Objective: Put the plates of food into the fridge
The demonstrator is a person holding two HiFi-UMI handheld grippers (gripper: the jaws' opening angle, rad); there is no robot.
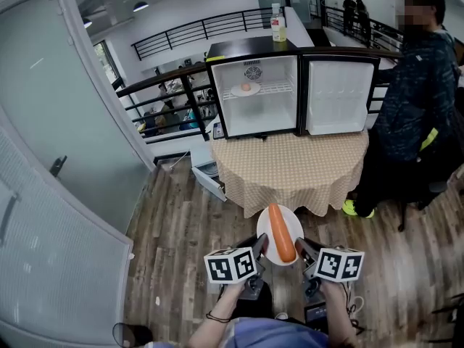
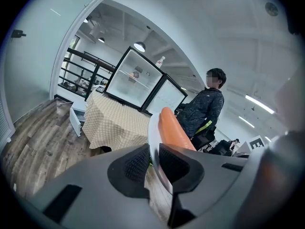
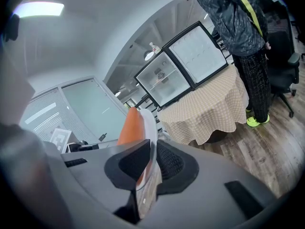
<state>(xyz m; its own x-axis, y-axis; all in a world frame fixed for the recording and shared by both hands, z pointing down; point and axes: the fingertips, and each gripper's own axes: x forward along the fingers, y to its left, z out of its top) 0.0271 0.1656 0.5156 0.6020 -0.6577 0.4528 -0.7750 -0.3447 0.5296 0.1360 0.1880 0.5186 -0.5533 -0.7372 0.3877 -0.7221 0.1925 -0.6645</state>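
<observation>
Gripping opposite rims, the left gripper [image 1: 259, 251] and right gripper [image 1: 304, 250] are clamped on the white plate [image 1: 271, 225] at six o'clock, by which a carrot [image 1: 281, 241] is borne. Carrying is judged under way; the open fridge [image 1: 284, 78] at twelve o'clock, seemingly stocked with one dish [image 1: 245, 89] already, must be approached level.

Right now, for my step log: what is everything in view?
table: one, beige checked cloth, ahead
fridge: one, black, door open, on the table
bottle: one, pale, atop the fridge
shelf plate: one, white, on the fridge shelf
bystander: one, dark clothes, right of table
held plate: one, white, before the table
carrot: one, orange, on held plate
left gripper: one, grey, shut on its left rim
right gripper: one, grey, shut on its right rim
</observation>
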